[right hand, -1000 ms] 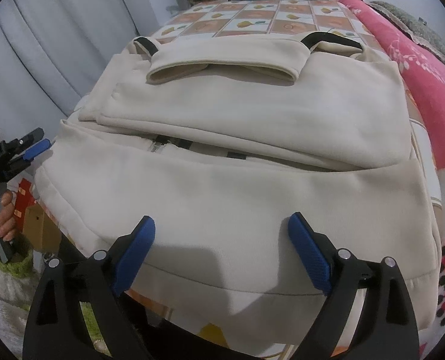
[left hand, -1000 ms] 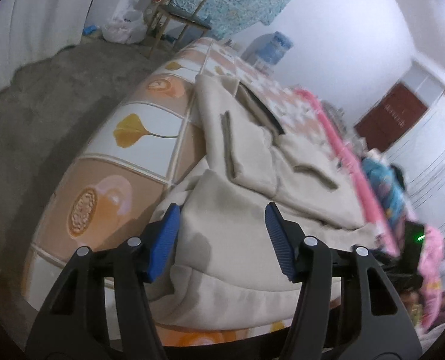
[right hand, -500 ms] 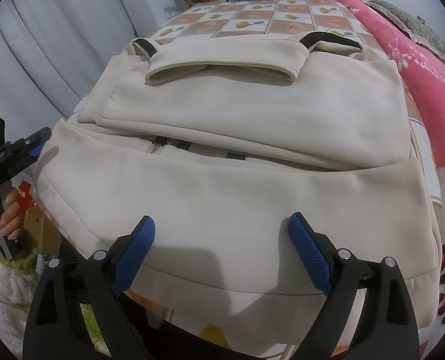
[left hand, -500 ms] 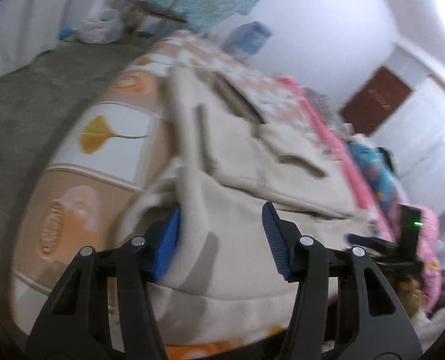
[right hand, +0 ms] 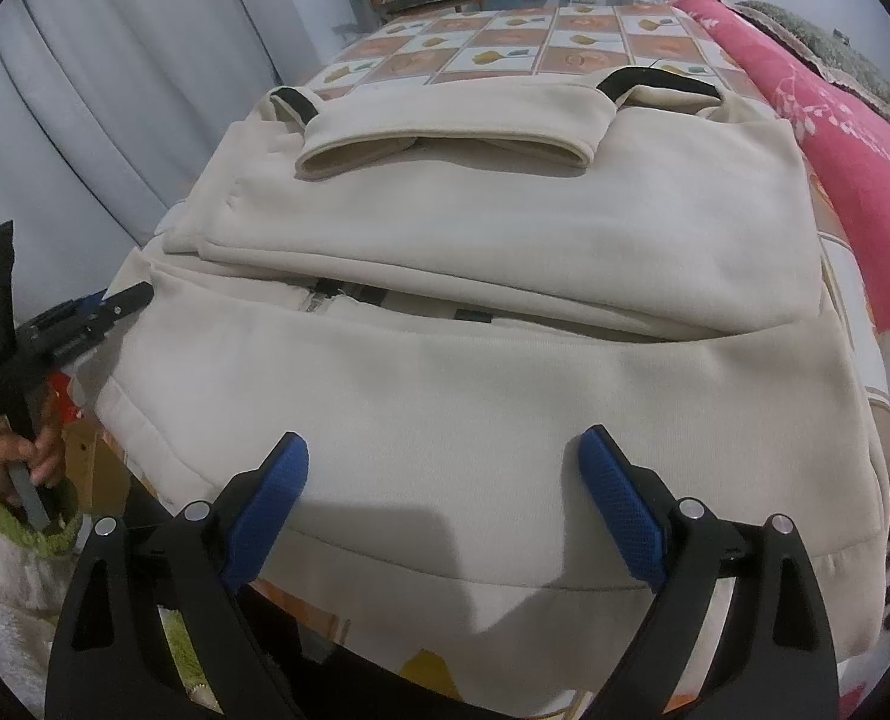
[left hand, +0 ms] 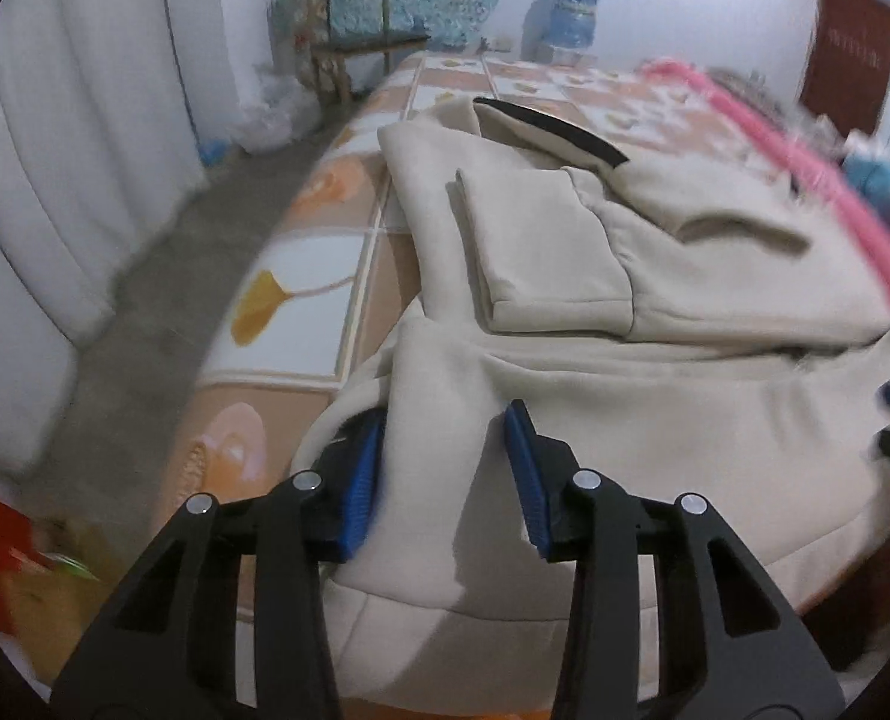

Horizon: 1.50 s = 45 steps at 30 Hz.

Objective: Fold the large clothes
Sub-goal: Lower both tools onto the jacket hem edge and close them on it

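A cream zip-up garment (left hand: pixel 655 396) lies half folded on the bed, its sleeves laid across the chest (right hand: pixel 505 228). My left gripper (left hand: pixel 445 462) straddles a raised fold at the garment's near left corner. Its jaws are closing with the cloth between them, and a gap still shows beside the right pad (left hand: pixel 526 480). From the right wrist view the left gripper (right hand: pixel 123 300) is at the garment's left edge, held by a hand (right hand: pixel 24 462). My right gripper (right hand: pixel 441 480) hovers open over the bottom hem, with only flat cloth below.
The bed cover (left hand: pixel 300 276) has orange and white squares. A pink blanket (right hand: pixel 853 138) runs along the right side. A grey curtain (left hand: pixel 84 168), a wooden chair (left hand: pixel 354 42) and a water bottle (left hand: pixel 571 12) stand beyond the bed. Bare floor (left hand: pixel 162 276) lies to the left.
The left gripper has rolled and swung in over the garment's corner, and its jaws have narrowed around a fold. The right gripper has stayed where it was.
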### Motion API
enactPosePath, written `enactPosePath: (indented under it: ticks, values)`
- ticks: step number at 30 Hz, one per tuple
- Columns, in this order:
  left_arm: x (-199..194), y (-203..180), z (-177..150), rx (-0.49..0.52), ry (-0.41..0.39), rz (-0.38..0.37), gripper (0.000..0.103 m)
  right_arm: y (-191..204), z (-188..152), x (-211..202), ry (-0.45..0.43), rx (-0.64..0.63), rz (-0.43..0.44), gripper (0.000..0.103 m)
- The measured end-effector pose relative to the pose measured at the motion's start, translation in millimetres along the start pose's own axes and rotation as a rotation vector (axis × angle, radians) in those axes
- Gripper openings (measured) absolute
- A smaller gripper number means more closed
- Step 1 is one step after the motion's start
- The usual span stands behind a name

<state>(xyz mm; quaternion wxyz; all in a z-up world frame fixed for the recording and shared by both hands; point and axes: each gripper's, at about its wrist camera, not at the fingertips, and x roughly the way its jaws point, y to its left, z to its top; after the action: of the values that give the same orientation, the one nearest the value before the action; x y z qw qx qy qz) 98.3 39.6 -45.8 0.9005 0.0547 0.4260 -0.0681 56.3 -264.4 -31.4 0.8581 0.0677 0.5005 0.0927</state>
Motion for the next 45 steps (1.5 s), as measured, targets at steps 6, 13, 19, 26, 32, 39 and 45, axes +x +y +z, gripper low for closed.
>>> enactPosePath:
  ticks: [6,13,19,26,32,39,45]
  values:
    - [-6,-13,0,0.061,-0.017,0.112,0.038,-15,-9,-28,-0.060,0.031,-0.011,0.085]
    - [-7,-19,-1,0.063,-0.016,0.144,0.038,-63,-25,-65,-0.133,0.134,-0.139,0.070]
    - [-6,-24,0,0.071,-0.009,0.168,0.038,-95,-21,-66,-0.158,0.216,-0.135,0.052]
    - [-6,-26,0,0.071,-0.003,0.180,0.038,-107,-1,-59,-0.184,0.195,-0.176,0.045]
    - [-5,-25,1,0.068,-0.001,0.179,0.038,-125,-5,-45,-0.139,0.245,-0.140,0.032]
    - [-4,-24,0,0.067,0.000,0.179,0.038,-122,-12,-55,-0.139,0.218,-0.128,0.024]
    - [-4,-23,0,0.067,0.003,0.182,0.038,-108,-8,-41,-0.113,0.136,-0.257,0.023]
